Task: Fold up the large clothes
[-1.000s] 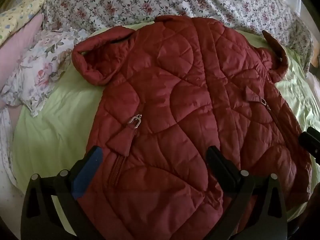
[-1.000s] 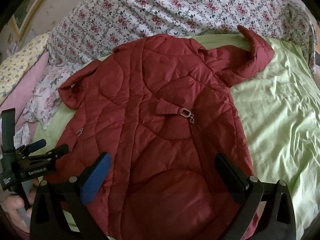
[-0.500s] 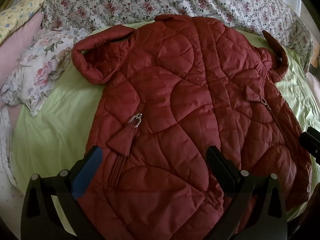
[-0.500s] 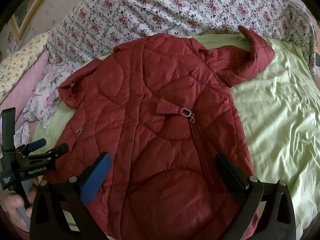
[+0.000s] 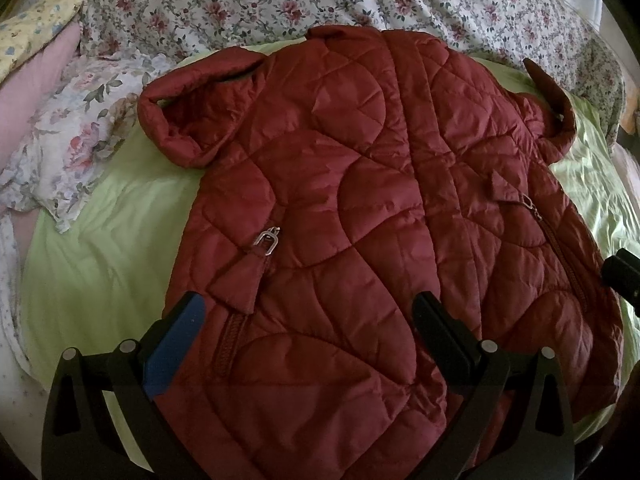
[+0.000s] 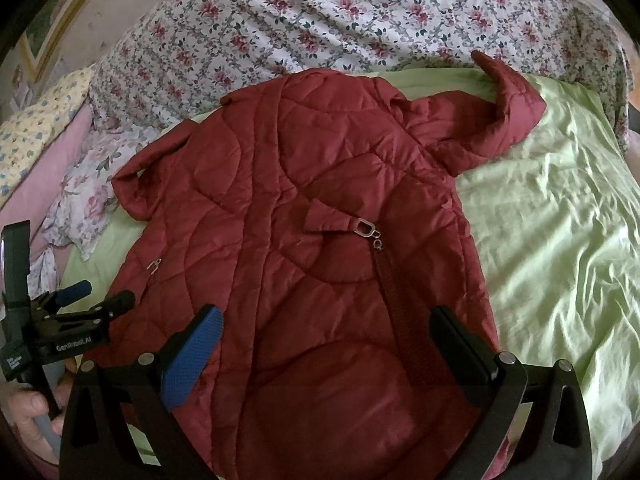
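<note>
Claws both gape wide and empty, left gripper [image 5: 308, 316] and right gripper [image 6: 328, 330] over the near hem of the red quilted jacket [image 5: 380, 220], spread flat on the green bedsheet [image 6: 560, 248] with sleeves toward the far edge; folding unstarted, and next I judge a sleeve wants gripping.

The jacket [image 5: 360, 240] hem runs under the left hand-held gripper [image 5: 308, 316] and off the bottom edge, so the hem cannot be seen; the same holds below the right hand-held gripper [image 6: 328, 328]. Far ahead of it to the right, the right sleeve [image 6: 492, 120] curls up, hiding its cuff opening. The left sleeve [image 5: 188, 120], ahead and left of the left hand-held gripper, is folded back on itself, its cuff tucked out of sight. The bed [image 6: 560, 240] beneath the jacket is covered. At the right edge of the left view only a dark tip of the other tool [image 5: 624, 276] shows. The hand [image 6: 28, 412] at the lower left is cut off by the frame
</note>
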{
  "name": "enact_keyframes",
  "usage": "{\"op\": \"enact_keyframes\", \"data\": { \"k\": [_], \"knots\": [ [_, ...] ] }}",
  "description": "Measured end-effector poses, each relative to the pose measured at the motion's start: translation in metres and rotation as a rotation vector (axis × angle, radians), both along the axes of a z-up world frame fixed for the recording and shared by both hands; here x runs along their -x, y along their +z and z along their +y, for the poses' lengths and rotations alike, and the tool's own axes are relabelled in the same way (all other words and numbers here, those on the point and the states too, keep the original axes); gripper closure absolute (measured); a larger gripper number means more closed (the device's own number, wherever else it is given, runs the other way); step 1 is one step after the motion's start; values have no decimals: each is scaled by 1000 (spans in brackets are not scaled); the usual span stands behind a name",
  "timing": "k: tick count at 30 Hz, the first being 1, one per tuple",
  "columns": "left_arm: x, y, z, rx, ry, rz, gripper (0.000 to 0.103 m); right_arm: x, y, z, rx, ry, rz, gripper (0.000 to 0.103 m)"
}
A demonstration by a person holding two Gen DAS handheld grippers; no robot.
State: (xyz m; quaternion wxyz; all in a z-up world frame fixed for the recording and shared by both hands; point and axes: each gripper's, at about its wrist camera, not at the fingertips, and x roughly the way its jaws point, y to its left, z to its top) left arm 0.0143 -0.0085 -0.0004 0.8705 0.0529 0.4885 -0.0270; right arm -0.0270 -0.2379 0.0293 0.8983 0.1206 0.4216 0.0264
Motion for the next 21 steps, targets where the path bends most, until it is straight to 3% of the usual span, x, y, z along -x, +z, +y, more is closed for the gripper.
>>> {"op": "enact_keyframes", "data": {
  "k": [5, 8, 15, 21],
  "knots": [
    [-5, -2, 5, 88, -16, 8, 0, -6, 1, -9, 4, -16, 12, 0],
    [-8, 2, 8, 133, -25, -42, 0, -12, 4, -21, 19, -41, 5, 0],
    [-22, 3, 11, 94, -26, -24, 0, -39, 14, -68, 22, -130, -15, 0],
    [-33, 2, 17, 104, -29, -2, 0, -66, 19, -114, 18, -215, -22, 0]
  ]
}}
